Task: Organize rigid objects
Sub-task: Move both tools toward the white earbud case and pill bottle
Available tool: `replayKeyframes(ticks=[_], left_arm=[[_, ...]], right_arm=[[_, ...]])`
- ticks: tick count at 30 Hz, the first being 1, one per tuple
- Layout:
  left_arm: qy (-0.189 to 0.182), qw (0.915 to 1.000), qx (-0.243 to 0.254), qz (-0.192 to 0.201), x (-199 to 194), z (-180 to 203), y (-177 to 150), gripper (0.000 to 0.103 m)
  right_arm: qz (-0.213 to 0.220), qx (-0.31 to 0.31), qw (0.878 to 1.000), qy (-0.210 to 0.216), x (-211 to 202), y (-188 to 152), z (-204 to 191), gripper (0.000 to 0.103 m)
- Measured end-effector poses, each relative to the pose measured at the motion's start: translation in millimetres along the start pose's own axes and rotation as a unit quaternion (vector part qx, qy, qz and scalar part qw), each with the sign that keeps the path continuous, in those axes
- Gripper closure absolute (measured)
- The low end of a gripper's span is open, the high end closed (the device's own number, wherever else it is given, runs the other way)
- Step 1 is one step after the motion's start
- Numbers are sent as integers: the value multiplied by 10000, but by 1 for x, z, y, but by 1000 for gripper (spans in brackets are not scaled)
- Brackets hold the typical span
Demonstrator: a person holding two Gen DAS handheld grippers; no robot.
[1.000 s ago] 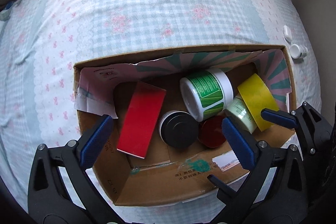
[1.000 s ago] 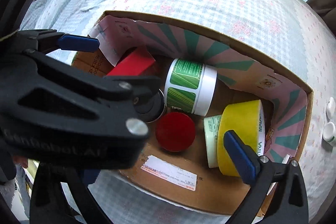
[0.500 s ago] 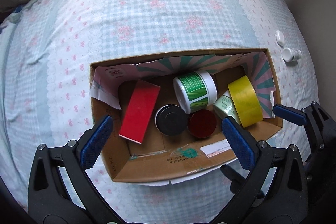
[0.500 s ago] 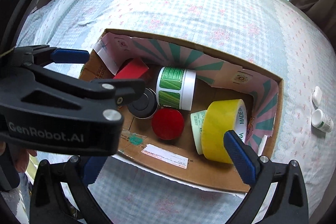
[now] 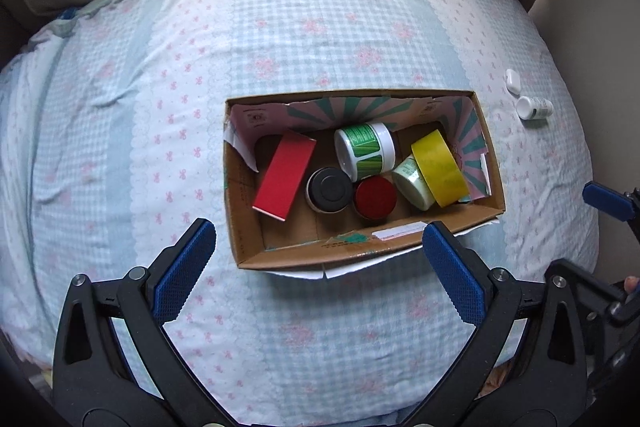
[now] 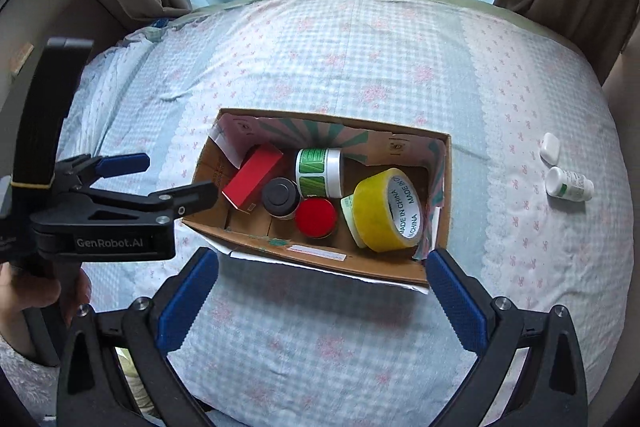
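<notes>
Left tool (image 5: 316, 263) and right tool (image 6: 320, 287) hover nearest, both with fingers spread apart, gripping nothing. Just beyond, cardboard box (image 5: 360, 253) sits on bed (image 5: 320, 27). Inside box: red carton (image 5: 285, 179), black-lidded jar (image 5: 329, 187), red-lidded jar (image 5: 375, 197), yellow tape roll (image 5: 439, 167), green-labelled tub (image 5: 365, 151) on its side. Farther right on bedspread, apart from box: small white bottle (image 6: 568, 185), white case (image 6: 549, 147).

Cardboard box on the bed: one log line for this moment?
open cardboard box: holds yellow tape roll, red rectangular carton | left hand-held gripper: open, empty | right hand-held gripper: open, empty | small white bottle: outside box
</notes>
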State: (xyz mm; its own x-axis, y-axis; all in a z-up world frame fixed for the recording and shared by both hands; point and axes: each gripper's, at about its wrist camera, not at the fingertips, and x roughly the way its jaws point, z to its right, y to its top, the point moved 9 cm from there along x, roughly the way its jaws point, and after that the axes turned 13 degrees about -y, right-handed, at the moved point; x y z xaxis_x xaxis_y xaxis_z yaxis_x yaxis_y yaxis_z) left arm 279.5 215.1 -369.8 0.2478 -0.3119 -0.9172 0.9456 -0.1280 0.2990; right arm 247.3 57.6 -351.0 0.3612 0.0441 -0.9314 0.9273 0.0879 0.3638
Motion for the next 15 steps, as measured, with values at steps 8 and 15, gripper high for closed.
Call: replayKeyframes(ticks=[8, 15], left_arm=[[-141, 9980, -453, 427, -33, 45, -24, 0], [-4, 9957, -560, 737, -33, 124, -26, 0]], right_arm=[[358, 397, 9984, -159, -46, -14, 61, 0], [471, 374, 9981, -93, -59, -38, 139, 0]])
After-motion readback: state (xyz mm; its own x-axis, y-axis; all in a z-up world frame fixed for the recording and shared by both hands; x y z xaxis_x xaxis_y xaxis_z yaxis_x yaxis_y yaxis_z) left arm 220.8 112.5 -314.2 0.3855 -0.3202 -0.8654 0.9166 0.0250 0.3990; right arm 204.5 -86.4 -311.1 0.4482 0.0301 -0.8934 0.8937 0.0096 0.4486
